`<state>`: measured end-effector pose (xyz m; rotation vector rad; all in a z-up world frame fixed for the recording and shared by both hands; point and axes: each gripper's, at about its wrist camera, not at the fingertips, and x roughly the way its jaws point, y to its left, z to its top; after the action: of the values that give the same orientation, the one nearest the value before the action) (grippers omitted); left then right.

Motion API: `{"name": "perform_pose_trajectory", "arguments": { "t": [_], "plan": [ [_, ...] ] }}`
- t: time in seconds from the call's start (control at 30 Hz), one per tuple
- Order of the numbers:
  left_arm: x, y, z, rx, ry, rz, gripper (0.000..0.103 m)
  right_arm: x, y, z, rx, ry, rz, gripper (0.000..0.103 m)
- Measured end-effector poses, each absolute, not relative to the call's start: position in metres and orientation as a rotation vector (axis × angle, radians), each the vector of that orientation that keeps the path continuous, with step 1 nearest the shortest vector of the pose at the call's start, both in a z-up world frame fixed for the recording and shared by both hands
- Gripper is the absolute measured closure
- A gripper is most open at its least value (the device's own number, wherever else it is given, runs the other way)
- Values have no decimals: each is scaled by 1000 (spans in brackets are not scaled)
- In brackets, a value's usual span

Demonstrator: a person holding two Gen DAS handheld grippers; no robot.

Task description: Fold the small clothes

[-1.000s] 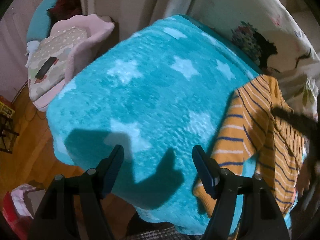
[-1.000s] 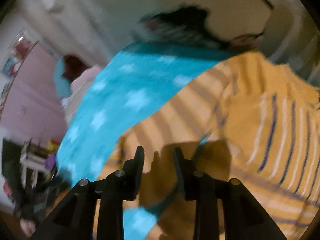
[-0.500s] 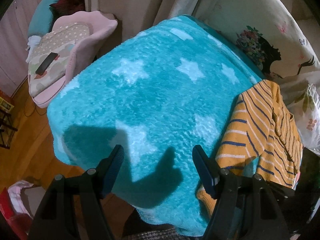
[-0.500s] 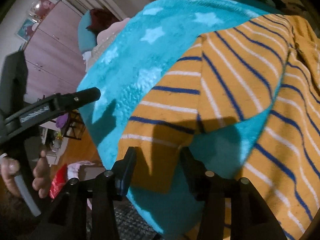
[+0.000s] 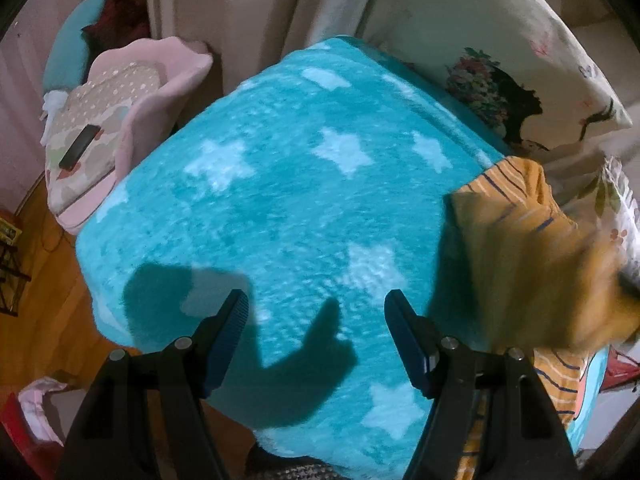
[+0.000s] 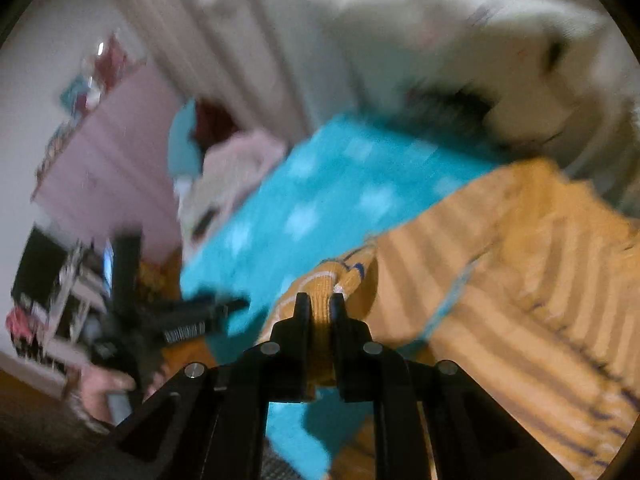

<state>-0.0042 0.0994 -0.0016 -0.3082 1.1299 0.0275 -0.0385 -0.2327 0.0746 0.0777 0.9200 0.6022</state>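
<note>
Barely begun: the right gripper has just pinched shut on the striped top's edge (garment still rumpled on the blue blanket); the left gripper hovers open, empty.

1 striped garment, 1 star blanket, 2 pillows, 1 phone.

Dim, hard shadows, right view motion-blurred
</note>
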Motion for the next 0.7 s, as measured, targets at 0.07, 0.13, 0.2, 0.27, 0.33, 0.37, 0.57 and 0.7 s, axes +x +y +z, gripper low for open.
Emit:
{"name": "perform_pose_trajectory", "arguments": {
  "t": [0.07, 0.13, 0.2, 0.27, 0.33, 0.37, 0.57, 0.7],
  "plan": [
    [-3, 91, 0, -299, 1131, 13, 33, -31, -278, 100, 131, 871, 541, 92],
    [-3, 82, 0, -288, 1135, 3, 33, -20, -336, 115, 191, 839, 442, 92],
    [-3, 74, 0, -281, 1141, -7, 33, -13, -387, 115, 215, 840, 333, 92],
    [-3, 66, 0, -268, 1147, -17, 33, -3, -437, 103, 252, 873, 222, 92],
    [-4, 57, 0, -248, 1153, -25, 33, 7, -487, 84, 228, 910, 69, 93],
    [-4, 52, -1, -239, 1157, -30, 33, 12, -503, 76, 212, 928, 14, 93],
    [-5, 25, -6, -189, 1190, -66, 33, 43, -584, 5, 98, 1112, -350, 85],
    [-5, 8, -7, -160, 1198, -100, 33, 30, -605, 18, 238, 1023, -344, 66]
  ]
}}
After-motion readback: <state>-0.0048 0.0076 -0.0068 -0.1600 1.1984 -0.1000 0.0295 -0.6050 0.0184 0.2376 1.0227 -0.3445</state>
